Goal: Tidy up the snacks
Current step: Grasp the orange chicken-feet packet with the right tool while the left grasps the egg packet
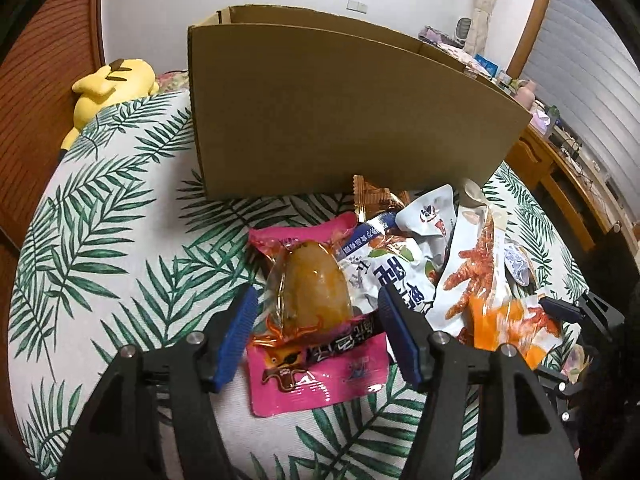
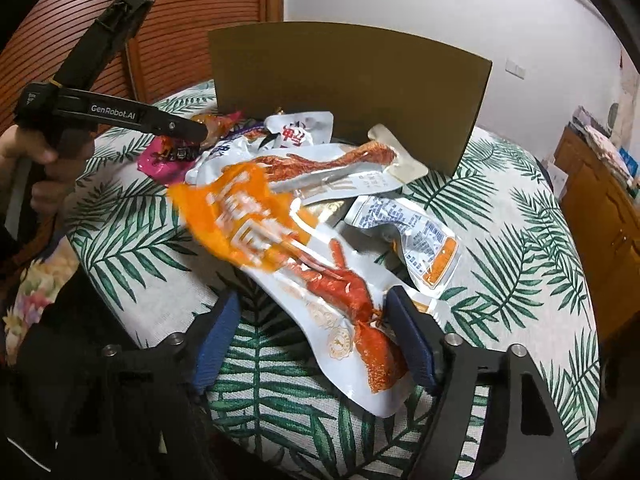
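Left tongs (image 1: 316, 336) spread, straddling pink egg packet (image 1: 312, 320) near tabletop (image 1: 120, 240) centre. Right tongs (image 2: 314, 340) spread around orange chicken-foot packet (image 2: 320, 264), not yet pinching. Cardboard box (image 1: 340, 112) stands behind the pile. Step, judged: grasping. Next: close, lift into box.

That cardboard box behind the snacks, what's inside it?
The cardboard box stands upright on the leaf-print cloth, its tall front wall facing both cameras. Only the top rim and a strip of inner wall show; any contents are hidden.
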